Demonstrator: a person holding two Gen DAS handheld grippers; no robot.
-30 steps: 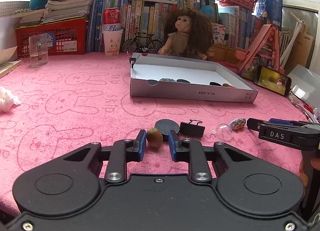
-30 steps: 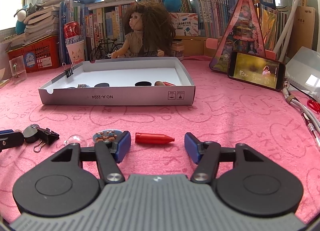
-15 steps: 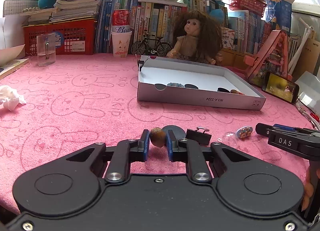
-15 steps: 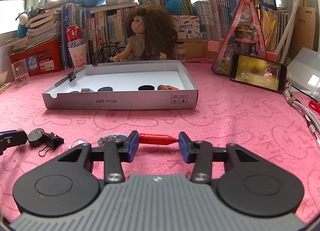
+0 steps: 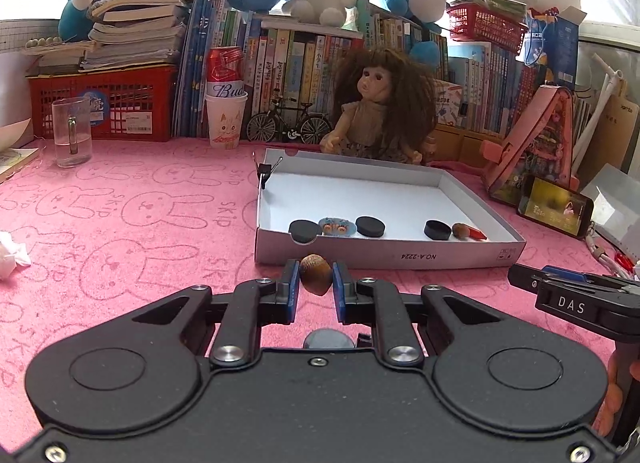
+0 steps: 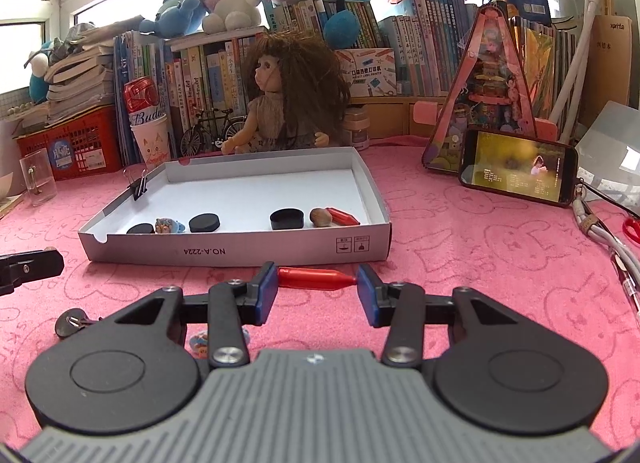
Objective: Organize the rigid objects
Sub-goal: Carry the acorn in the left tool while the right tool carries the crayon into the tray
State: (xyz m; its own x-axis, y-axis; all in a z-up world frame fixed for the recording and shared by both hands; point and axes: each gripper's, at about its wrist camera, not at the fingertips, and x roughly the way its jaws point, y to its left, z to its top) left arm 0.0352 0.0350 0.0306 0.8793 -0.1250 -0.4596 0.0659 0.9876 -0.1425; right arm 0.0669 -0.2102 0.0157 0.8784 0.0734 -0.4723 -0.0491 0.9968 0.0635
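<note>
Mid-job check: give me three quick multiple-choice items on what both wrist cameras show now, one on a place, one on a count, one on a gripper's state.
1. Where is the binder clip?
A. on the box's left wall
B. in the glass mug
C. on the phone

2. How many black discs lie in the white box?
A. one
B. three
C. five

3. The left gripper is:
A. wide open
B. shut on nothing
C. shut on the brown nut

Answers: 1 A, clipped to the wall's rim. 2 B, three discs along the near wall. 3 C, both pads press the nut.
</note>
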